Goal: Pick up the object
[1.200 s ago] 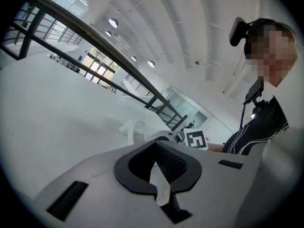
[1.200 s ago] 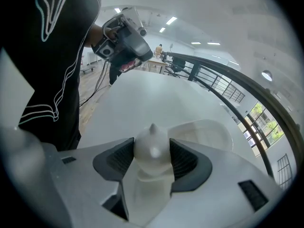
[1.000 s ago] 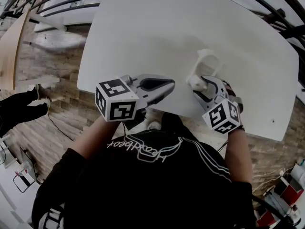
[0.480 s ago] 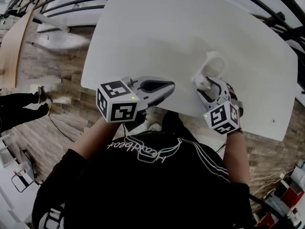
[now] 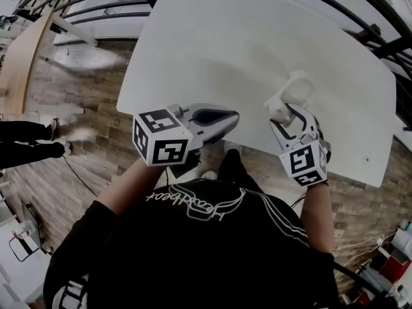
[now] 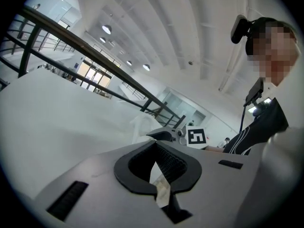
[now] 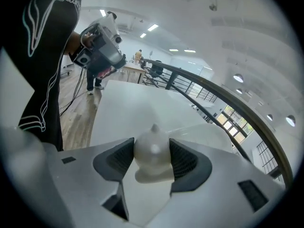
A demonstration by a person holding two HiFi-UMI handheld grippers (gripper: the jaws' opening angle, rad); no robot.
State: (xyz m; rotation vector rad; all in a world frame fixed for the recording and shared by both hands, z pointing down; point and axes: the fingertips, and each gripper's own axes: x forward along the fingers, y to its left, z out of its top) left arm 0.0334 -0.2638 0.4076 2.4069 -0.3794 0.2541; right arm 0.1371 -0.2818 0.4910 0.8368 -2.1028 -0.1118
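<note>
A white object [image 5: 293,94] lies near the front edge of the white table [image 5: 212,37]. It has a wider round body and a small rounded, pointed end. My right gripper [image 5: 280,112] is shut on that rounded end [image 7: 153,153], which fills the space between both pads in the right gripper view. The round body shows just beyond the jaws. Whether the object rests on the table or hangs just above it I cannot tell. My left gripper [image 5: 232,116] hovers at the table's front edge to the left, shut with nothing in it [image 6: 156,194].
Both grippers are at the table's near edge [image 5: 193,118], with wooden floor [image 5: 84,172] below. A dark railing [image 5: 373,15] runs behind the table. Another person's legs [image 5: 26,143] stand on the floor at far left.
My right gripper and the white object have drifted slightly to the right in the view, the grip unchanged. The left gripper has barely moved. The person at far left has stepped away.
</note>
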